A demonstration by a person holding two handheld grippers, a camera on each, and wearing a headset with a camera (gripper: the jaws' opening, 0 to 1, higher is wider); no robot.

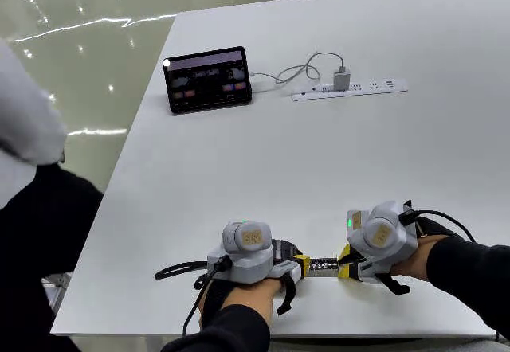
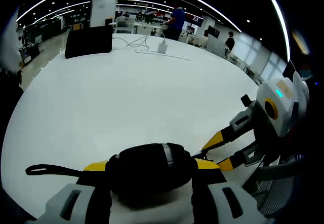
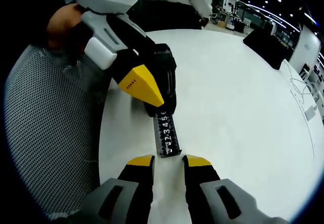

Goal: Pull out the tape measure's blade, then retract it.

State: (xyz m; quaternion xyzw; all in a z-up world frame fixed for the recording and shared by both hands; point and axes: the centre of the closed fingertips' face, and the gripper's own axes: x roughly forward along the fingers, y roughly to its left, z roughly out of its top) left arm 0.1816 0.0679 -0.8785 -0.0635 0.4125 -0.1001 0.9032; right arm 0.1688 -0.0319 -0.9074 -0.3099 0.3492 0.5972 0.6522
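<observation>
L tool (image 2: 151, 163) is clamped on the tape measure (image 3: 169, 82): black case sits betw its pads, wrist strap (image 2: 50, 171) trailing off to the side. Case is at the near edge of the worktop (image 1: 319, 169), right in front of the person.

R tool (image 3: 169, 161): tips close together, one each side of the blade (image 3: 167, 133) end. Can't tell if it's actually pinching the hook or just parked at it. Only a short run of blade is out, digits 1–6 readable, lying flat on the worktop betw the two tools.

Reads to me as the pull step, barely begun.

How to do it well, imo:
- confirm R has the end hook before pulling, a grip on bare blade edges will prob slip
- pull straight along the blade axis, keep it low and flat so it doesn't buckle or twist
- L holds the case still, no rotation, and stays off the lock if poss
- for retract, walk R back toward the case and don't let go, else the spring snaps the blade in

Surface: plain white worktop, smooth, slightly glossy. At the far side are a tablet (image 1: 209, 79), a power strip (image 1: 351, 89) and a charger (image 1: 341, 77) w/ cable, well apart from the work.

Room: big open hall, shiny floor (image 1: 80, 17), ceiling strip lights, ppl standing far back (image 2: 177, 19).
</observation>
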